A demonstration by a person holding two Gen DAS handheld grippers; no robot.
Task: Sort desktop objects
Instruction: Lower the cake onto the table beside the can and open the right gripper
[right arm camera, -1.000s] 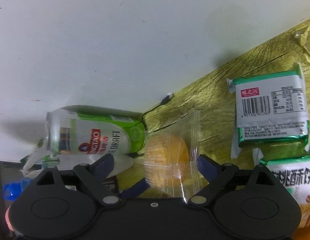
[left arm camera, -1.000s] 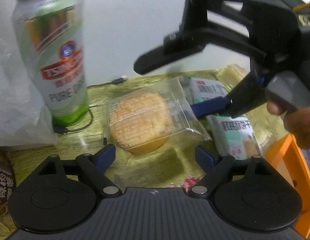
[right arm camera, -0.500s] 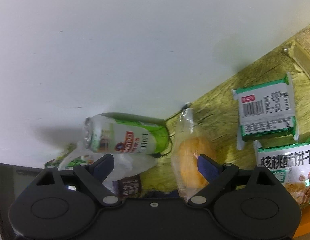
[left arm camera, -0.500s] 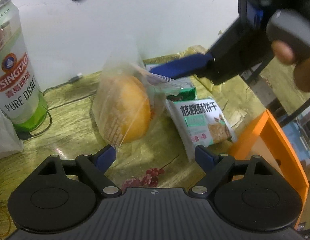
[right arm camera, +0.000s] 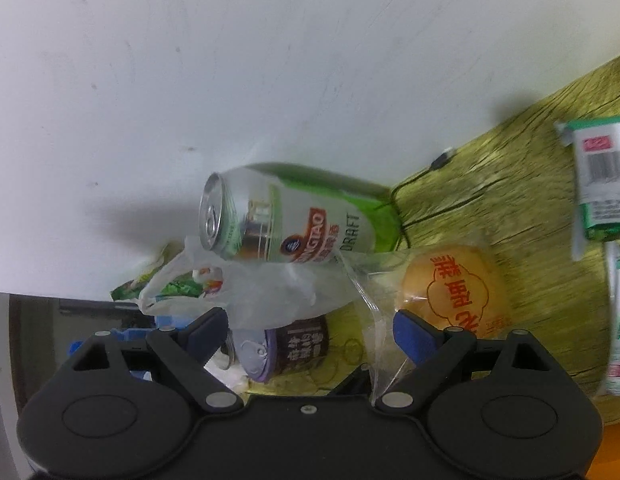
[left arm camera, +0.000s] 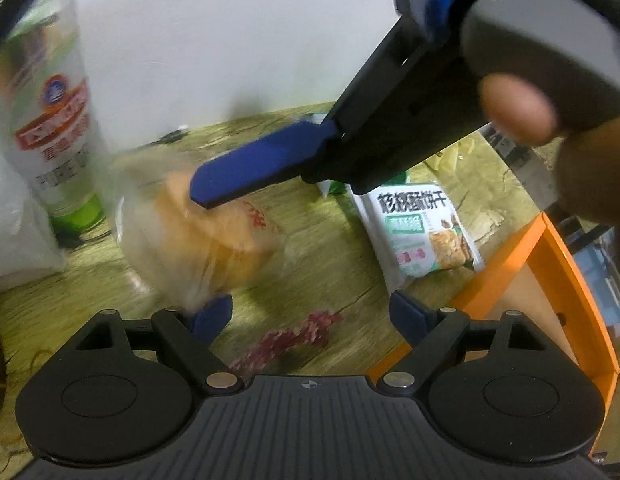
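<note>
Overhead, right tongs (left arm camera: 265,168) angled above bun (left arm camera: 213,232)

White wall (right arm camera: 269,80) behind wooden tabletop (right arm camera: 510,200)

blocked: beer can (left arm camera: 49,128), biscuit packet (left arm camera: 420,232) | free: tabletop (left arm camera: 330,272) between (narrow)

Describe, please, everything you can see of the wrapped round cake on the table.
The wrapped cake is a round, golden-orange pastry sealed in a clear, crinkly plastic wrapper with red characters printed on it. It sits on the yellow-green wood-grain table, near the beer can. In the left wrist view it is motion-blurred; a blue finger of the other gripper lies over it, but whether anything grips it cannot be told.
</note>
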